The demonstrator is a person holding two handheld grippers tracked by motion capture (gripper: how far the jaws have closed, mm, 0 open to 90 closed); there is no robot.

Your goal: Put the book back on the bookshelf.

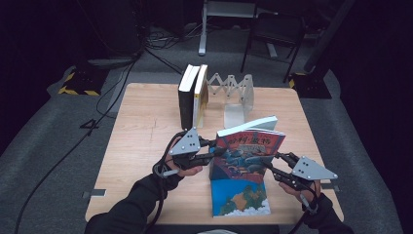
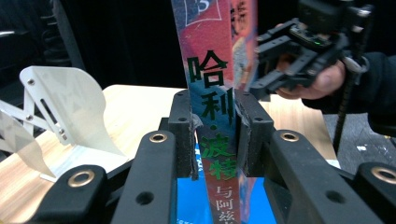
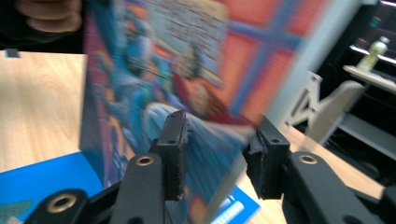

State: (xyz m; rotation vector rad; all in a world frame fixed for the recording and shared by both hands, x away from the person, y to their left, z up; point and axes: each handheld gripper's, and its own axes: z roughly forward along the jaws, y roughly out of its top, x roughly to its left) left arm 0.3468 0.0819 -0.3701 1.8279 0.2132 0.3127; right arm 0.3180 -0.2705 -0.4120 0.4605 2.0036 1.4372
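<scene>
Left gripper [image 1: 210, 155] jaws clamped on spine of upright book [image 1: 249, 153]; right gripper [image 1: 272, 168] jaws parted around far edge, seemingly loose; blue book [image 1: 241, 200] flat underneath

Overhead light falls evenly on the pale wooden bench [image 1: 146, 122], while the room behind is nearly black. In the right gripper view the red-and-blue illustrated book [image 3: 196, 70] ahead of the jaws is smeared by motion blur; the left gripper view is sharper.
</scene>
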